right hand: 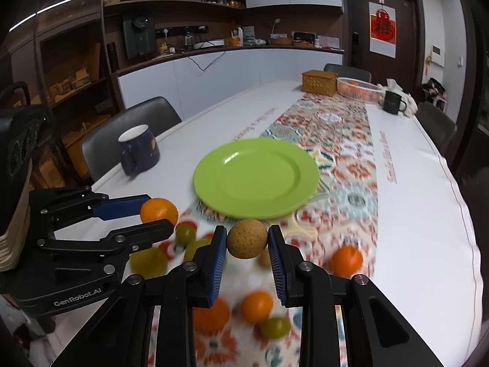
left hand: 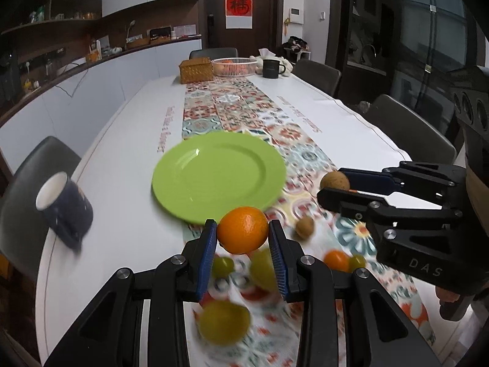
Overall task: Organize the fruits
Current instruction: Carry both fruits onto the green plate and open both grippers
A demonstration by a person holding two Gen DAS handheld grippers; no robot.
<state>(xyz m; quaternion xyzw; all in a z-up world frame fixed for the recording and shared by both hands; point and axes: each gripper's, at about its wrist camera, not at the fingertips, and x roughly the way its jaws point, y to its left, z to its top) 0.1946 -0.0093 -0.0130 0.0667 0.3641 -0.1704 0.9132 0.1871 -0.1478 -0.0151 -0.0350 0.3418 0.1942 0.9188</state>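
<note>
In the left wrist view, the left gripper (left hand: 243,235) has its blue pads closed against both sides of an orange (left hand: 243,230), held clear above the patterned runner (left hand: 232,107), just short of the near rim of the green plate (left hand: 218,176). The orange looks firm and round, with a lightly dimpled skin that should grip well; the pads sit across its widest part, the sensible place, since a hold nearer the top would likely let it roll out. Loose green fruits (left hand: 223,322) lie blurred on the cloth below, and a dark mug (left hand: 65,208) stands to the left. In the right wrist view, the right gripper (right hand: 247,243) is likewise narrowed onto a tan, rough-skinned round fruit (right hand: 247,238), pinched at its middle and lifted near the plate's front edge. It appears light and hard, probably tolerant of a firm squeeze. More oranges (right hand: 256,305) remain on the runner beneath, well apart from the plate, which holds nothing.
</note>
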